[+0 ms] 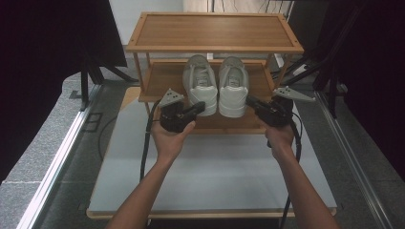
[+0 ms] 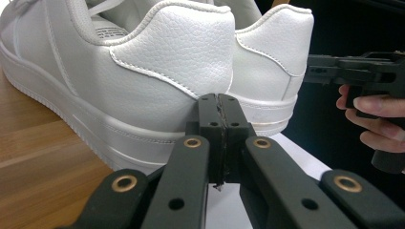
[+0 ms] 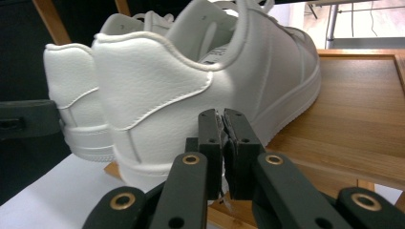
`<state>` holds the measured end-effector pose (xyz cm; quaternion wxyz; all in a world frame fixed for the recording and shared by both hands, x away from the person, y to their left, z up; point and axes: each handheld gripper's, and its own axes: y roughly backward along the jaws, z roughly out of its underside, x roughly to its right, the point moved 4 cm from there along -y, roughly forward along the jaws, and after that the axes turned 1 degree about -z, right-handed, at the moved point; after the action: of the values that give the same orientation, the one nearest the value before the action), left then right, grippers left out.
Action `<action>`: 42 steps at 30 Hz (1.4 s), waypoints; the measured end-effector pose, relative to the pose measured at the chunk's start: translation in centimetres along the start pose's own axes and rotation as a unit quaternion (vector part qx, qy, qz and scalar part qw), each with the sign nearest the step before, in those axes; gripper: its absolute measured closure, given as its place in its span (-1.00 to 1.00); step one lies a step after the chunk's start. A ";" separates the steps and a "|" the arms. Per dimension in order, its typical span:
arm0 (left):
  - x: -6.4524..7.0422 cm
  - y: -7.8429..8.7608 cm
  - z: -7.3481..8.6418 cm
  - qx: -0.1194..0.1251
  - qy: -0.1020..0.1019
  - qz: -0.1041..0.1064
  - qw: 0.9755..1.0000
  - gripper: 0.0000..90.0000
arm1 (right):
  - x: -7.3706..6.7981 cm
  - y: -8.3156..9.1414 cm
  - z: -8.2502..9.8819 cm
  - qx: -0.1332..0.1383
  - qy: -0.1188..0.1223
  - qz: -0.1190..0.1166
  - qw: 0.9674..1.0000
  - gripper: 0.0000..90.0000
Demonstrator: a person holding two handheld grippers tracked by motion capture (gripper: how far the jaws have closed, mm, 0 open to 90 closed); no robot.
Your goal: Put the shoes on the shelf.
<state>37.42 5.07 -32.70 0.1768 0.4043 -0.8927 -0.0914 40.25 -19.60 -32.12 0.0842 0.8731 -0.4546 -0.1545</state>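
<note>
A pair of white sneakers sits side by side on the lower shelf [image 1: 162,78] of a two-tier wooden rack, toes pointing away from the person and heels hanging just past the shelf's front edge. The rack stands at the far end of a pale grey tabletop [image 1: 215,176] edged in wood; its upper shelf [image 1: 213,31] carries nothing. Around the table lie grey speckled floor panels [image 1: 43,138], a metal rail [image 1: 57,162] on the left, black tripod legs [image 1: 325,62] on the right and dark drapes [image 1: 52,47] on both sides. The left gripper [image 1: 200,109] hovers at the heel of the left sneaker [image 1: 199,83], its jaws pressed together with nothing between them, the tips just beside the heel. The right gripper [image 1: 249,101] meets the heel of the right sneaker [image 1: 233,86] from the other side, its jaws likewise all but closed and holding nothing. Black cables [image 1: 144,143] trail from both tools across the tabletop.
</note>
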 end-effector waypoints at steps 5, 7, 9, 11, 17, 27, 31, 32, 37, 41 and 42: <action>-0.1 -0.3 -0.2 -0.003 0.001 0.002 1.000 1.00 | 0.0 -0.2 0.0 0.005 -0.016 0.006 1.000 0.93; -0.1 -0.3 -0.2 -0.001 0.005 0.003 1.000 1.00 | -0.2 0.1 0.1 0.008 -0.015 -0.005 1.000 0.93; -0.1 -0.3 -0.1 -0.002 0.005 0.003 1.000 1.00 | -0.3 0.3 0.2 0.009 -0.016 -0.012 1.000 0.93; -0.2 -0.3 -0.1 -0.001 0.004 0.004 1.000 1.00 | -1.6 1.1 0.5 0.010 0.004 -0.039 0.999 0.93; 0.0 -0.4 -0.3 -0.004 0.009 0.001 1.000 1.00 | -2.8 0.8 0.4 -0.002 0.045 -0.030 0.999 0.93; -1.1 -0.6 -0.6 -0.001 0.022 -0.005 1.000 1.00 | -2.9 -0.6 -0.4 -0.005 0.044 -0.020 0.999 0.89; -1.2 -0.9 -0.7 -0.001 0.026 -0.006 1.000 1.00 | -2.7 -0.8 -0.5 -0.003 0.047 -0.011 0.999 0.87; -1.1 -1.1 -0.7 -0.003 0.025 -0.010 1.000 1.00 | -2.7 -0.9 -0.5 -0.002 0.046 -0.007 0.999 0.87; -1.0 -1.4 -1.0 -0.010 0.025 -0.013 1.000 0.99 | -2.3 -1.0 -0.5 0.004 0.041 0.001 0.999 0.87; -1.0 -1.8 -1.2 -0.010 0.027 -0.010 1.000 0.99 | -1.9 -1.2 -0.6 0.009 0.033 0.006 0.999 0.87; -1.0 -1.8 -1.3 -0.010 0.028 -0.010 0.999 0.99 | -1.8 -1.2 -0.6 0.010 0.032 0.006 0.999 0.87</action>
<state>39.77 4.55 -32.30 0.2051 0.4142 -0.8821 -0.0907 40.42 -17.42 -31.52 0.0913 0.8759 -0.4581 -0.1213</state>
